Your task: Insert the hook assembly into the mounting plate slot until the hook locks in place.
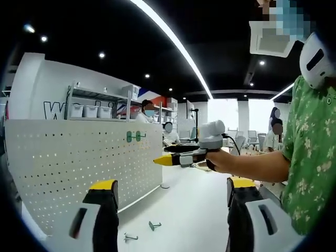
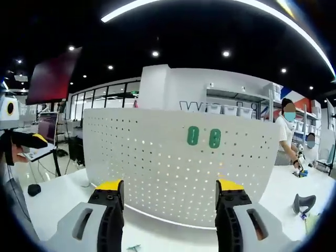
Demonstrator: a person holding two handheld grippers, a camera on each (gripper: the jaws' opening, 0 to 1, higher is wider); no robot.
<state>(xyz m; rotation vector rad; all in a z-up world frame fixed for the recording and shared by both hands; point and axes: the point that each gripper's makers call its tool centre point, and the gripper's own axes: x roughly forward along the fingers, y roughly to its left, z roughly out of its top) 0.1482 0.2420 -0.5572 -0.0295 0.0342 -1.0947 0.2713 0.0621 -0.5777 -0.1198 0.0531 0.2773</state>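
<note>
While both your grippers hang with jaws parted and empty, two hooks [image 1: 142, 231] lie on the bench [image 1: 194, 210] at six o'clock; the green mounts [image 2: 203, 136] wait on the pegboard [image 2: 157, 163], facing you for insertion.

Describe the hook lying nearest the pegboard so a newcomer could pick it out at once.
Find the white perforated pegboard standing upright on the white table. Before its base, two small metal hooks lie loose on the tabletop. The nearer hook lies between the left gripper jaws' lower ends; the other hook sits farther right.
</note>
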